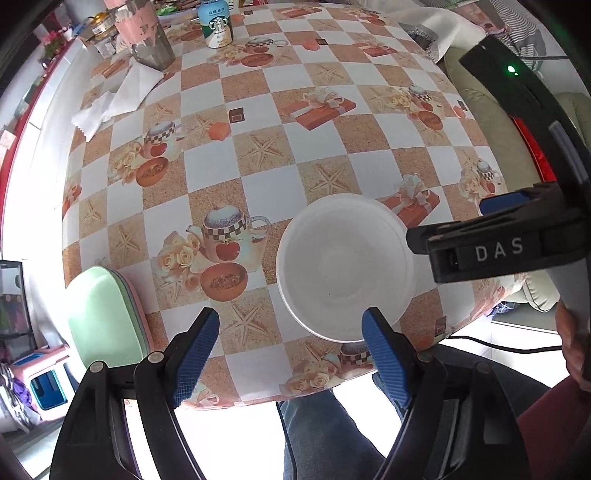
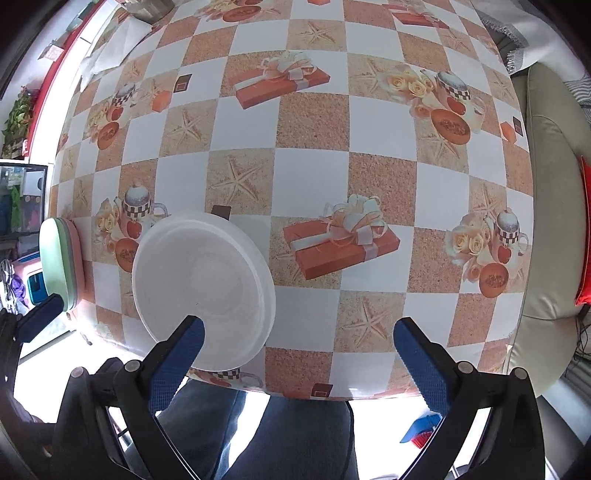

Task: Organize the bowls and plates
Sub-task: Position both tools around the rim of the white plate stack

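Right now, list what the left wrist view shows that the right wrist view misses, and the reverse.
Only the left wrist view shows the coffee bottle, the metal cup and the right tongs from the side. Only the right wrist view shows the red cushion at the far right. Both show the white bowls stacked near the table's front edge, and the green stool.

We see a plain white bowl (image 1: 345, 267) on a tabletop (image 1: 258, 110) checked in white and sandy tan squares, printed with starfish, orange gift boxes with cream bows, cream roses and chequered teapots. Left of the bowl, at the tabletop's edge, lies a stack of plates (image 1: 107, 314), pale green on top with pink beneath. Both grippers, left gripper (image 1: 291, 354) and right gripper (image 2: 306, 365), are black with ribbed blue pads.
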The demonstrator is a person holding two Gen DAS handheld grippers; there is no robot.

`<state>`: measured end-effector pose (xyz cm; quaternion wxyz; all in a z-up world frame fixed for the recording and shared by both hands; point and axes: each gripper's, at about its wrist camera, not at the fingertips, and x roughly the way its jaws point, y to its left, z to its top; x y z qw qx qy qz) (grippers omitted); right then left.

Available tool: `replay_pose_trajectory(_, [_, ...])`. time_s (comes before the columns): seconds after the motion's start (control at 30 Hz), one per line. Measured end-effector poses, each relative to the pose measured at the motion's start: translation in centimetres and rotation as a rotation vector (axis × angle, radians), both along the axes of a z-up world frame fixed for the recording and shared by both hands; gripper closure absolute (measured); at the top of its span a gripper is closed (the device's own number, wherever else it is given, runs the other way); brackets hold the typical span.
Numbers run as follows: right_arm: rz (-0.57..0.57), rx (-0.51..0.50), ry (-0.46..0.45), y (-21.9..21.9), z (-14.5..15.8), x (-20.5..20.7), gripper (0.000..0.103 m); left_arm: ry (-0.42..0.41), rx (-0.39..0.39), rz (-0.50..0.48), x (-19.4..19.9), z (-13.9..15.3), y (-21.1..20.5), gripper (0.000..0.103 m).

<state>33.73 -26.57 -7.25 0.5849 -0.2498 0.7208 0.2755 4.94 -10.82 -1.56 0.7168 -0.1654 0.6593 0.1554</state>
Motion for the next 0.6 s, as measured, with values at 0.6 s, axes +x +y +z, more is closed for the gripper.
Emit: replay_pose_trajectory(0.6, [0.119, -0.045, 0.032, 1.9, -1.8, -0.9, 0.0, 0.034, -0.001, 0.154, -1.8, -1.1, 1.2, 0.021])
